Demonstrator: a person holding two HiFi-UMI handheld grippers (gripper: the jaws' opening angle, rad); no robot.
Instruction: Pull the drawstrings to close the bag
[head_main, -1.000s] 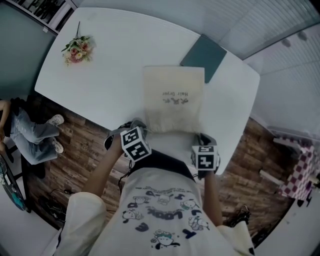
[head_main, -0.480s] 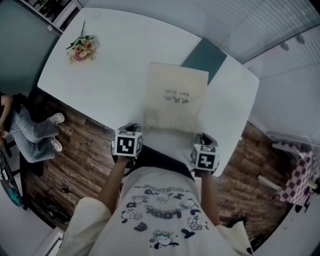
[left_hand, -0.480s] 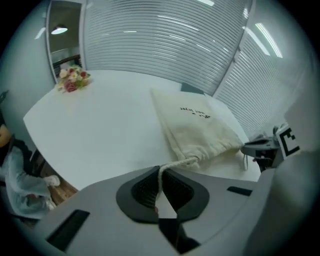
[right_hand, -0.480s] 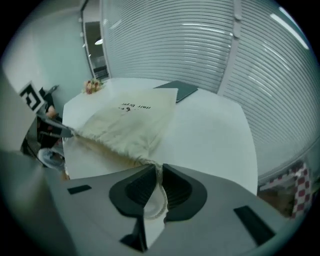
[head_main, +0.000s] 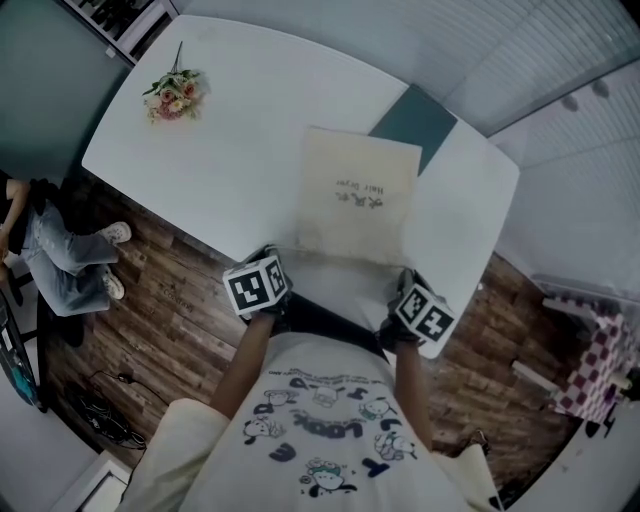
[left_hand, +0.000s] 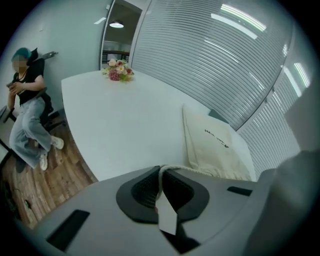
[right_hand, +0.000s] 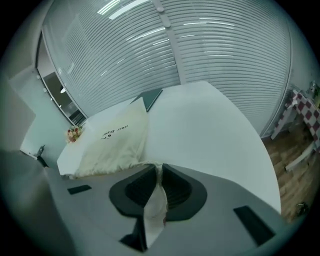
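fingers (left_hand: 143, 190) of left gripper (left_hand: 161, 170) and right gripper (right_hand: 159, 166) pinch drawstrings (left_hand: 177, 167), bag (left_hand: 215, 145) ahead.

White oval table (head_main: 250, 150) fills the upper middle of head view. Small pink-and-white flower bouquet (head_main: 173, 97) lies on its upper-left end, well apart from everything else. Flat dark-teal rectangular pad (head_main: 425, 115) sits at the table's far edge, upper right of centre; can't tell if it's a folder or a mat. Wood-plank floor (head_main: 170, 300) below the table. Person (head_main: 55, 260) seated at left edge: light jeans, white sneakers, dark top. Red-and-white checkered cloth (head_main: 590, 360) draped over a white frame at lower right. Horizontal-slat blinds (left_hand: 215, 65) along the far wall; lit doorway (left_hand: 117, 35) behind the bouquet.
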